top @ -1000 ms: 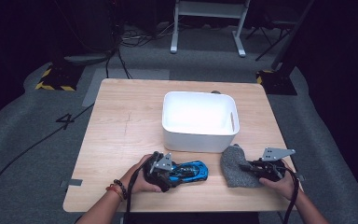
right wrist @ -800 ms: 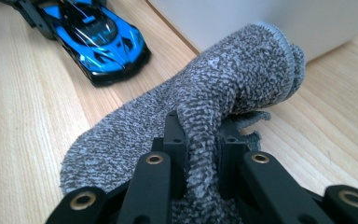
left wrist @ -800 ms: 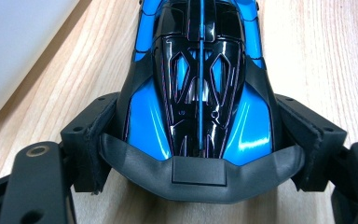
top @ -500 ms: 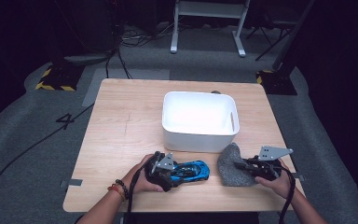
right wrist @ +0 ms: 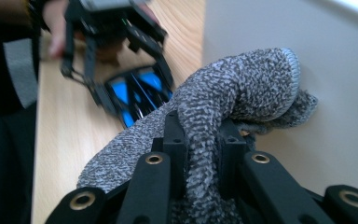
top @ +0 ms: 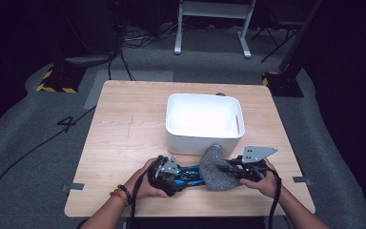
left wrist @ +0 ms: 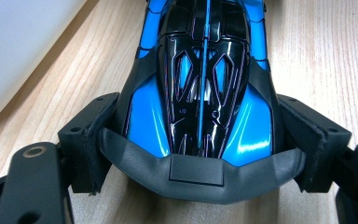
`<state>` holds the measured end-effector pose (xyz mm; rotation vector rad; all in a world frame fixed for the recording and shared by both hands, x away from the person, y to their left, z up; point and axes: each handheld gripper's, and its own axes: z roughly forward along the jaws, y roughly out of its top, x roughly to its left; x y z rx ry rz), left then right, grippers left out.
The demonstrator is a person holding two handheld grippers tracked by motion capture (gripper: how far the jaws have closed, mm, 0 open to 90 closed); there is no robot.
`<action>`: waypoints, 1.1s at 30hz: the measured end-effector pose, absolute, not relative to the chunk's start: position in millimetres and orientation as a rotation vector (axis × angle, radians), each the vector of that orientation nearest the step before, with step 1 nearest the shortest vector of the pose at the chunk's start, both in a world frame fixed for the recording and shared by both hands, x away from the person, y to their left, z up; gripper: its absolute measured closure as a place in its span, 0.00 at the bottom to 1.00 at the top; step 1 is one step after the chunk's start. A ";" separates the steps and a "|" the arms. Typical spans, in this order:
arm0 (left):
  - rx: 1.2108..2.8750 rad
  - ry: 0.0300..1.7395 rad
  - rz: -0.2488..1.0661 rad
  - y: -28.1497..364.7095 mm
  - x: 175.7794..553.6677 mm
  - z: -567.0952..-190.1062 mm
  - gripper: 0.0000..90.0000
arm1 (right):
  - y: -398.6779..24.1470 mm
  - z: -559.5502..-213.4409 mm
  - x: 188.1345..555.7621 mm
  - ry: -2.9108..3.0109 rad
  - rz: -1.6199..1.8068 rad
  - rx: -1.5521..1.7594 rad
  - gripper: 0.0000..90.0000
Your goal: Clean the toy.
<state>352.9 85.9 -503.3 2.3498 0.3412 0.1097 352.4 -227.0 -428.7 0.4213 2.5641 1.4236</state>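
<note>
Left gripper (top: 183, 172) lies low near the front edge of the wooden table (top: 124, 129), held in the person's left hand (top: 145, 183), with its 2 black jaws on either side of the blue and black toy car (top: 190, 174). From the left gripper view the car (left wrist: 203, 88) sits between the jaws with its dark rear wing nearest the camera; the pads stand at its flanks, and the jaws have just been opening a little. Whether the pads press on the body or merely flank it, I cannot tell for sure. The car rests on the wood, its nose pointing away from the gripper toward the grey cloth.

Next to the right comes the grey knitted cloth (top: 214, 167), a sock-like piece, lying across the car's far end and rising so that its top touches the front wall of the white bin (top: 205, 140). The bin stands at the middle of the table, just behind both grippers.

At the right, the right gripper (top: 226, 170), in the person's right hand (top: 262, 181), has its jaws clamped tight on a fold of that cloth. In the right gripper view the cloth (right wrist: 242, 93) bunches up between the 2 jaws and leans against the bin's pale wall (right wrist: 335, 70), while the left gripper (right wrist: 116, 46) and the car (right wrist: 137, 93) show blurred farther off.
</note>
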 end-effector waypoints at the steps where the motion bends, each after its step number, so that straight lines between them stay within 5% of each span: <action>1: 2.350 0.346 0.110 85.7 353.1 -503.4 0.23 | -222.0 -427.0 352.8 2.565 1.429 0.409 0.87; 8: 2.365 0.391 0.133 88.5 350.8 -502.6 0.17 | -193.0 -445.5 358.9 2.626 1.405 0.402 0.87; 20: 2.373 0.405 0.142 99.1 343.6 -499.8 0.25 | -192.4 -475.1 367.5 2.683 1.255 0.475 0.87; 33: 2.374 0.384 0.125 92.9 349.6 -500.0 0.26 | -172.7 -460.6 361.4 2.670 1.335 0.410 0.83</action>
